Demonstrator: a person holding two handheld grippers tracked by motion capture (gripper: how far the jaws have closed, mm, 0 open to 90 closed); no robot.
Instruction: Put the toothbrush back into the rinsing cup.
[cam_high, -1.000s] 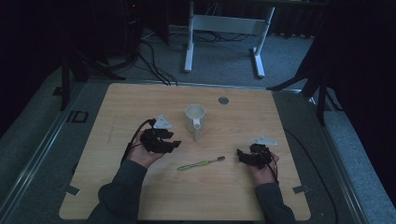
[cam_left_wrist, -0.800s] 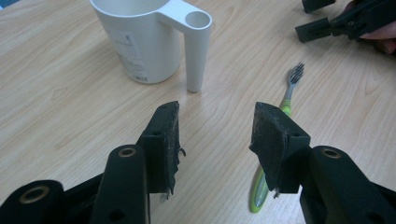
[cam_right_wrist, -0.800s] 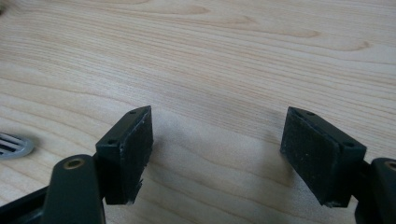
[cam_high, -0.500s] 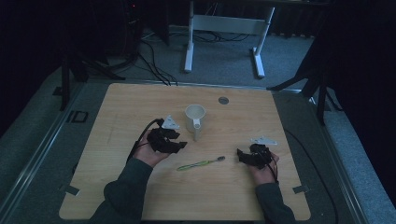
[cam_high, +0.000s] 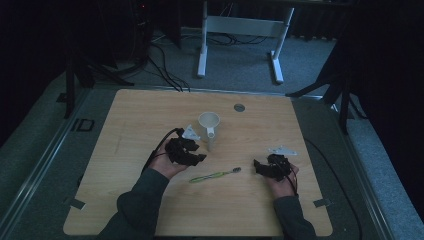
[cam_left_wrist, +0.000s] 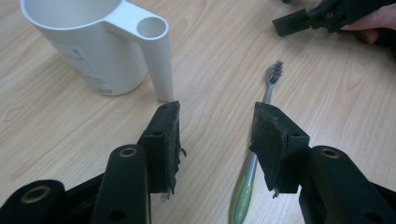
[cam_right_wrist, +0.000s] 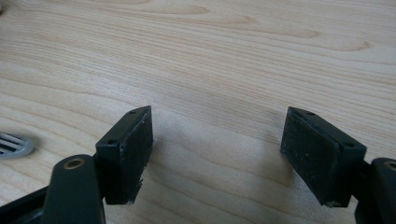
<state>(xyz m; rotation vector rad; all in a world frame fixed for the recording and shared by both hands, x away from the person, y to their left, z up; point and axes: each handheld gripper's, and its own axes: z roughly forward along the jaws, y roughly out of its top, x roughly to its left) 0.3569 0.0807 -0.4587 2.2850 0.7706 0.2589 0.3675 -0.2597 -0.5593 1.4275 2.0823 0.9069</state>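
A white cup (cam_high: 209, 121) with a tube-shaped handle (cam_left_wrist: 157, 56) stands near the middle of the wooden table (cam_high: 145, 112). A green-handled toothbrush (cam_high: 215, 175) lies flat in front of it, bristles toward the right. My left gripper (cam_high: 201, 158) is open and hovers just left of the cup's handle and above the toothbrush's handle end. In the left gripper view (cam_left_wrist: 217, 140) the toothbrush (cam_left_wrist: 269, 91) runs partly behind the right-hand jaw, and the cup (cam_left_wrist: 93, 51) is at upper left. My right gripper (cam_high: 257, 165), open and holding nothing, rests on the table to the right of the brush head; its view (cam_right_wrist: 219, 154) looks onto bare wood.
A round metal grommet (cam_high: 239, 107) sits in the table behind the cup, also seen as the grommet (cam_right_wrist: 11, 144) at the left edge. Cables trail from both grippers. A white desk frame (cam_high: 240, 30) stands on the floor beyond the table's far edge.
My left gripper has moved right and slightly toward me, closing in on the cup's handle and the toothbrush. The right gripper, cup and toothbrush have stayed put.
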